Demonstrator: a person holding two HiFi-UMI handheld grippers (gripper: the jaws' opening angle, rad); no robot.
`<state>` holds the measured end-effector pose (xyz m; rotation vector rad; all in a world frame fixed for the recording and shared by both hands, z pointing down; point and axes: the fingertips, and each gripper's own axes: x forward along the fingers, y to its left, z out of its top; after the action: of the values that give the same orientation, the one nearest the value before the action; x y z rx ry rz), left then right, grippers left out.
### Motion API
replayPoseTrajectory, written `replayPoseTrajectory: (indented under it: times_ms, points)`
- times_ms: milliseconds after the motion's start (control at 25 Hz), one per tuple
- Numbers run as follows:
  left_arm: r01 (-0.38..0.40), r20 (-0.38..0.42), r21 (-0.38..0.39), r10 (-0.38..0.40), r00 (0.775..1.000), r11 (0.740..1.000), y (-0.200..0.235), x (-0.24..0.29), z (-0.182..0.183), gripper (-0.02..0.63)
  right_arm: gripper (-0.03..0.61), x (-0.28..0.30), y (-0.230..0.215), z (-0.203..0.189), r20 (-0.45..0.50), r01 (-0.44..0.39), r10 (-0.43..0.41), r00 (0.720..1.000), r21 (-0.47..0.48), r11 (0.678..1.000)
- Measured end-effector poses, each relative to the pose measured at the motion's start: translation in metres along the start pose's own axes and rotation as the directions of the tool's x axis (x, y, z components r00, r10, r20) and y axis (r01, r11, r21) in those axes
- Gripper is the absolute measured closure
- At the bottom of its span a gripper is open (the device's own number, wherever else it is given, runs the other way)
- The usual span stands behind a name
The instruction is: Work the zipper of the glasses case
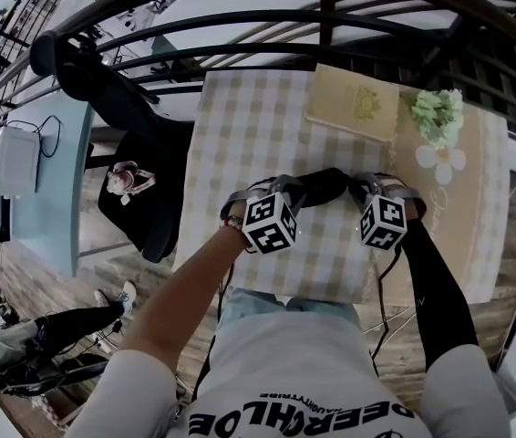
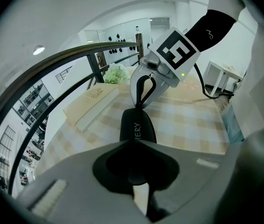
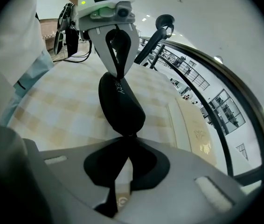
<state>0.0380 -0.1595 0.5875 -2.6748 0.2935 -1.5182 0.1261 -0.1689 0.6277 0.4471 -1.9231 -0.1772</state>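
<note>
Between the two grippers in the head view, the black glasses case (image 1: pixel 324 186) spans the gap over the checked tablecloth (image 1: pixel 240 117). One end is at the left gripper (image 1: pixel 296 195) and the other at the right gripper (image 1: pixel 360 190). Both grippers point steeply down and stand near each other. Beyond them, farther up the table, lies a flat beige box (image 1: pixel 354 103). Off to the right gripper's side is a bunch of pale green flowers (image 1: pixel 438 114), and a dark railing (image 1: pixel 240 16) curves behind. In the left gripper view, the left jaws are closed on the near end of the case. The case runs straight away from them to the right gripper's tips at its far end, and white lettering shows on its top. In the right gripper view, the right jaws are pinched nearly together on the narrow near tip of the case; whether they have the zipper pull itself is not clear. From there the case runs away to the left gripper, whose tips clamp its far end.
</note>
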Motion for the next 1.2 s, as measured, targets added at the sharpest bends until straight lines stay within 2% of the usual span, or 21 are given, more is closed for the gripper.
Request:
replayPoseTrajectory:
  times_ms: [280,440,1200]
  points:
    - [0.004,0.001,0.001,-0.004,1.0,1.0,-0.002,0.0,0.0,0.614,0.548,-0.001,0.003,0.001,0.033,-0.049,0.046,0.998,0.073,0.996]
    - [0.002,-0.002,0.004,-0.002,1.0,1.0,-0.001,0.001,-0.001,0.614,0.549,-0.001,0.01,0.001,0.022,-0.075,0.074,0.997,0.041,0.996]
    - [0.013,0.0,0.003,-0.013,1.0,1.0,-0.002,0.001,0.0,0.614,0.549,-0.002,0.045,0.023,0.06,-0.14,0.135,0.989,0.098,0.985]
